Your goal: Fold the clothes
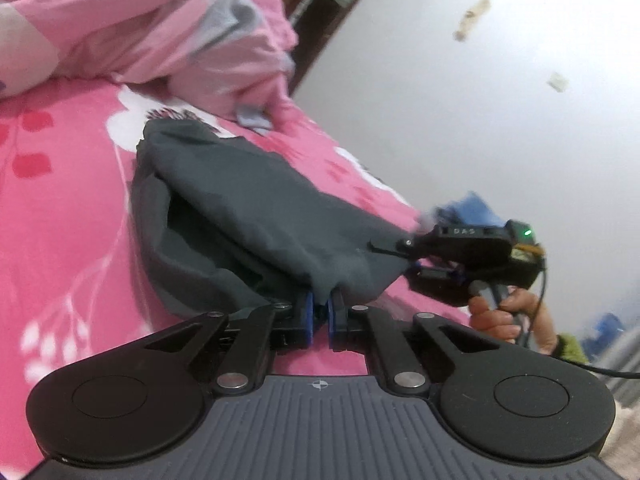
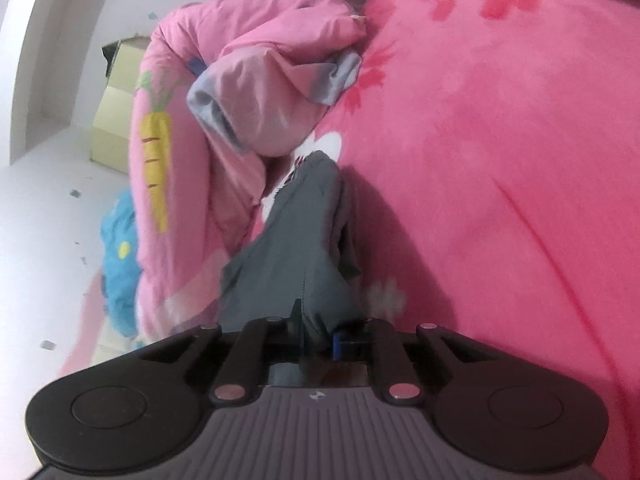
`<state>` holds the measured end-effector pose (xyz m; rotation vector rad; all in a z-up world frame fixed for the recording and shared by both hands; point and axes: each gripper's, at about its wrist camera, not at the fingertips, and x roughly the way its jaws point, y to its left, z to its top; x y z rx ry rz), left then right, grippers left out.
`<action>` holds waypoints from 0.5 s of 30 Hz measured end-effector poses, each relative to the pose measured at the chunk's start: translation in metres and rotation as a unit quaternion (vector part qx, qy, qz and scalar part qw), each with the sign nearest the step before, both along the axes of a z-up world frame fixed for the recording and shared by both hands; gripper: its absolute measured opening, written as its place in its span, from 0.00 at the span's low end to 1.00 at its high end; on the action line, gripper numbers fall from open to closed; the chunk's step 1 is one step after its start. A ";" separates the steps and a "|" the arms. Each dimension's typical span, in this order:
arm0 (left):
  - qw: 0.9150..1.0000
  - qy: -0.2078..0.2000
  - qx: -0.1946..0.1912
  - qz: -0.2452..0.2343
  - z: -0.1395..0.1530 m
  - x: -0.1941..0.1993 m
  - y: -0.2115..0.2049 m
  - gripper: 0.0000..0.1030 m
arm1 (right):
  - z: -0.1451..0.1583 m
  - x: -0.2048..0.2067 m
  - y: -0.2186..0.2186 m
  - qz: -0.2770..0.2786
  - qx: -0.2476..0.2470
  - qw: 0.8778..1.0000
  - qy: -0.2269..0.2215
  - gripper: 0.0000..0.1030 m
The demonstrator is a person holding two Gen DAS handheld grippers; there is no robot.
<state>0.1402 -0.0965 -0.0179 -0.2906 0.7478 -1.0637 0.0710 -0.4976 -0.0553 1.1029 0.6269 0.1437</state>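
Left wrist view: a bed covered with a pink floral-print sheet (image 1: 60,208) fills the left side. A crumpled pink quilt with grey-blue patches (image 1: 160,28) is heaped at the upper left. A dark grey fabric garment (image 1: 248,200) lies bunched across the sheet at centre, one end near the quilt. The left gripper (image 1: 319,312) has its blue-padded jaws clenched on the near edge of the garment. To the right, the right gripper (image 1: 384,246) meets the garment's right edge; a hand (image 1: 508,316) holds its handle.

Right wrist view: the quilt, here showing a yellow carrot print (image 2: 156,160), lies left of the garment (image 2: 296,248). The right gripper (image 2: 318,334) jaws grasp a pinched fold of the garment. The sheet (image 2: 500,160) extends right.
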 end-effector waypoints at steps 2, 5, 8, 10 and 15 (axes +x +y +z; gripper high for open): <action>0.999 0.022 -0.016 -0.020 0.000 -0.017 0.012 0.04 | -0.005 -0.029 0.002 0.001 0.021 1.000 0.004 0.13; 0.997 0.050 -0.024 -0.045 -0.004 -0.049 0.028 0.05 | -0.014 -0.071 0.010 0.013 0.041 0.999 0.013 0.13; 0.998 0.038 0.032 -0.032 -0.018 -0.077 0.036 0.08 | -0.020 -0.101 0.016 0.019 0.019 0.999 0.027 0.19; 0.998 0.030 0.058 -0.019 -0.024 -0.091 0.041 0.16 | -0.017 -0.117 0.014 0.004 0.002 1.000 0.026 0.20; 0.998 -0.019 0.059 0.000 -0.007 -0.120 0.060 0.38 | 0.034 -0.145 0.023 -0.045 -0.097 0.994 -0.017 0.35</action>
